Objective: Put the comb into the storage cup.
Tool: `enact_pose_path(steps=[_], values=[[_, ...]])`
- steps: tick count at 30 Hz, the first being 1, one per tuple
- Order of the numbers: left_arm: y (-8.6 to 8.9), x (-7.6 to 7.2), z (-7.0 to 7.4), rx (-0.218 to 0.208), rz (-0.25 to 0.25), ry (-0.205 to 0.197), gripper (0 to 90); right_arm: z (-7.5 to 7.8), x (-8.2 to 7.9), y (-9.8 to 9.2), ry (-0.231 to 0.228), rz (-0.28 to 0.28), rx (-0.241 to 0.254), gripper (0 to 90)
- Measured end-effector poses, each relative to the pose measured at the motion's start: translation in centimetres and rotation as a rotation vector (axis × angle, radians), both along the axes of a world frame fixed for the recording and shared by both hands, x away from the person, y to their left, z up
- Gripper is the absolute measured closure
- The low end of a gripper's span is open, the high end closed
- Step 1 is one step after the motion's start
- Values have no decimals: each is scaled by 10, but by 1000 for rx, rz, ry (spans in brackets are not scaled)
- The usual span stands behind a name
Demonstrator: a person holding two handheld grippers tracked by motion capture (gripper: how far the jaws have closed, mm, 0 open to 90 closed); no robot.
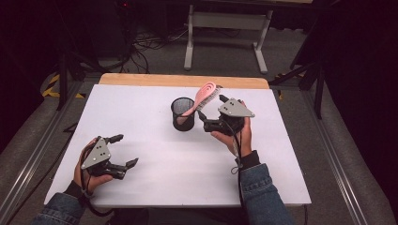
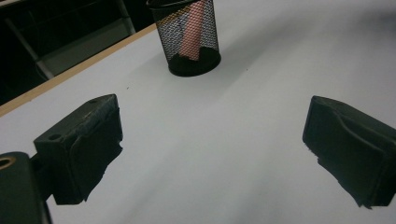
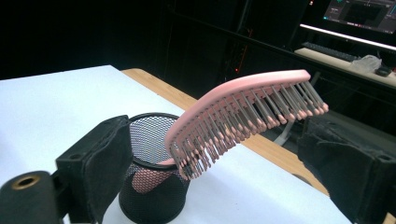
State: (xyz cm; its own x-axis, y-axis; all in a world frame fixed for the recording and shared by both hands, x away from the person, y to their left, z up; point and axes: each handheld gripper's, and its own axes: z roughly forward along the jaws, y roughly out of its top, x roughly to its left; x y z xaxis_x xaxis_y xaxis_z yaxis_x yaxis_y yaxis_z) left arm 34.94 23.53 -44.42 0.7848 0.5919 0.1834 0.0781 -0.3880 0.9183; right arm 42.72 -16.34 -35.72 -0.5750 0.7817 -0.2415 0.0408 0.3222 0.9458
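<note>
High view: pink hairbrush (image 1: 205, 97) leans in mesh cup (image 1: 182, 114).

The left hand (image 1: 89, 174) is sitting at the lower left of the high view, holding the left gripper (image 1: 124, 151) with its jaws standing wide apart and nothing between them. The right hand (image 1: 236, 137) is reaching up at the middle right, holding the right gripper (image 1: 212, 111), whose jaws are standing wide apart. Both forearms in blue denim sleeves (image 1: 260, 197) are coming in from the bottom edge.
</note>
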Motion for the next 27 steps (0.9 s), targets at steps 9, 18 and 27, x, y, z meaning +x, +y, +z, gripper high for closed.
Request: enact_pose_path(steps=[9, 18, 27], values=[[0, 0, 0, 1, 1, 0, 59, 6, -9, -2, -23, 15, -15, 70], [0, -1, 1, -1, 2, -3, 59, 9, -16, -5, -40, 34, -2, 43], [0, -1, 1, 0, 1, -3, 58, 9, -23, -6, -62, 25, -27, 36]])
